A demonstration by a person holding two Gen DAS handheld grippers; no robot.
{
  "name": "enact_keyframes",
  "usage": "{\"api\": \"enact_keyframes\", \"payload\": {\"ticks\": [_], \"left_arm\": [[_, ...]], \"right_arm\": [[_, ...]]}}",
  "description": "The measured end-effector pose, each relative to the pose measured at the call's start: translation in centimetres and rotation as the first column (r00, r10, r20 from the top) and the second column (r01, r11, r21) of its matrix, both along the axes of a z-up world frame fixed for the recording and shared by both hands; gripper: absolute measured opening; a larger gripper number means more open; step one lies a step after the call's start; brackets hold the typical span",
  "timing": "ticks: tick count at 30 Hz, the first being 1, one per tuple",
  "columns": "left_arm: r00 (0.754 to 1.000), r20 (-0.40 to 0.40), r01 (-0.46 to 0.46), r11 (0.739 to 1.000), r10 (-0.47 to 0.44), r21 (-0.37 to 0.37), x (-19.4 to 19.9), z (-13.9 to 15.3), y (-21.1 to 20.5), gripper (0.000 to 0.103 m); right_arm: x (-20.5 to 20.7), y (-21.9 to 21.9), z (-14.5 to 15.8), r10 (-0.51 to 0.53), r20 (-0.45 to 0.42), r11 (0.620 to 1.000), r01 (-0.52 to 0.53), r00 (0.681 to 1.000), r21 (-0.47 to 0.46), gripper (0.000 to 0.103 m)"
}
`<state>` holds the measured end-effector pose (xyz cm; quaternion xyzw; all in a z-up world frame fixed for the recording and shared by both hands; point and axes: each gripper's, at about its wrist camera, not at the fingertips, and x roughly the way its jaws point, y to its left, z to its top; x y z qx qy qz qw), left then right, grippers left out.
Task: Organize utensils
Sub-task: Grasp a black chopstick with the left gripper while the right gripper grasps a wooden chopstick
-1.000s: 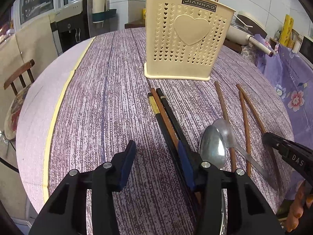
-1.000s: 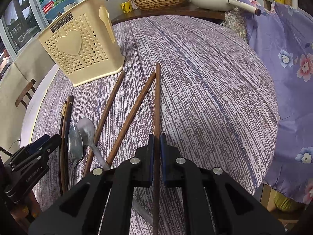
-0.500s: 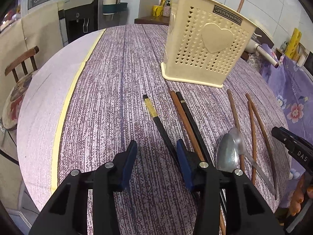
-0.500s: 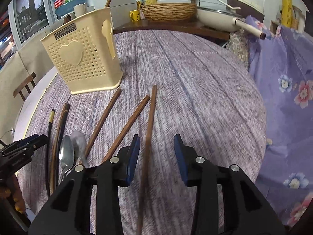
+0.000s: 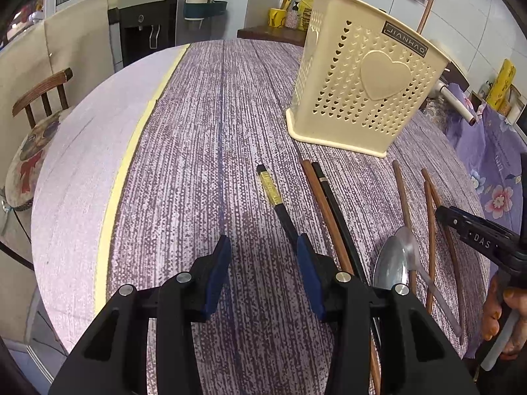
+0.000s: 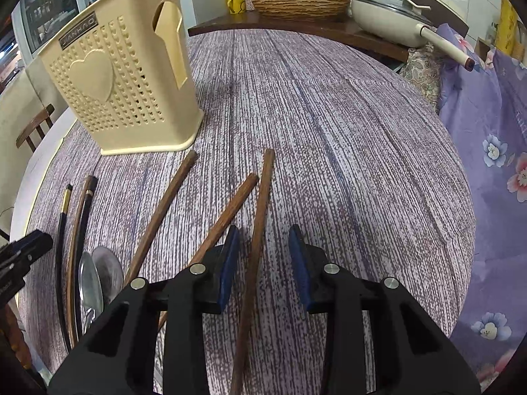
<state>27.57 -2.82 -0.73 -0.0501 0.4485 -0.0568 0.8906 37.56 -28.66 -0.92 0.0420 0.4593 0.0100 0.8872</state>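
Left wrist view shows my left gripper (image 5: 263, 265) partly open over the round table with the purple streaky cloth (image 5: 197, 151). Nothing sits between its 2 blue pads (image 5: 217, 273), only bare cloth. A black chopstick with a gold band (image 5: 275, 197) lies just beside my right-hand pad, at about 1 o'clock from it. Next to that chopstick, toward 3 o'clock, lie a brown wooden chopstick (image 5: 324, 210) and a plain black chopstick (image 5: 336, 204), side by side. Past them rest 2 shiny metal spoons (image 5: 393, 263), 1 partly on top of the other. The cream plastic utensil holder with heart holes (image 5: 362, 92) stands upright at 1 o'clock, well apart from my pads.

In the right wrist view, my right gripper (image 6: 263, 260) is partly open too. Its jaws have just been closing a little after letting go. A long brown wooden chopstick (image 6: 260, 217) lies on the cloth between my pads, nearer the left pad, and I cannot see either pad pressing it. A 2nd brown chopstick (image 6: 230, 210) lies just beside it at 11 o'clock, with its far tip near the 1st one's. A 3rd brown chopstick (image 6: 161, 210) lies farther toward 10 o'clock. The cream holder stands at 11 o'clock, close to the far ends of those sticks.
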Motion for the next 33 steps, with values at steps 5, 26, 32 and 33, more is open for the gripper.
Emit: {"api": "enact_keyframes", "payload": {"ticks": [5, 26, 32, 33], "left_arm": [[1.000, 0.000, -0.003, 0.999, 0.003, 0.033, 1.2, -0.1, -0.9, 0.042], [0.999, -0.013, -0.042, 0.996, 0.043, 0.084, 4.3, -0.1, -2.1, 0.008], [0.999, -0.018, -0.049, 0.996, 0.050, 0.070, 4.7, -0.1, -2.1, 0.008], [0.998, -0.019, -0.051, 0.997, 0.052, 0.065, 4.7, -0.1, -2.0, 0.008]], "right_arm": [[0.8, 0.4, 0.0, -0.009, 0.005, 1.000, 0.009, 1.000, -0.017, 0.032], [4.0, 0.8, 0.0, -0.007, 0.020, 0.999, 0.008, 1.000, -0.044, 0.008], [4.7, 0.1, 0.0, -0.019, 0.023, 1.000, 0.019, 1.000, -0.010, 0.008], [4.7, 0.0, 0.0, -0.019, 0.026, 1.000, 0.019, 0.999, -0.006, 0.008]]}}
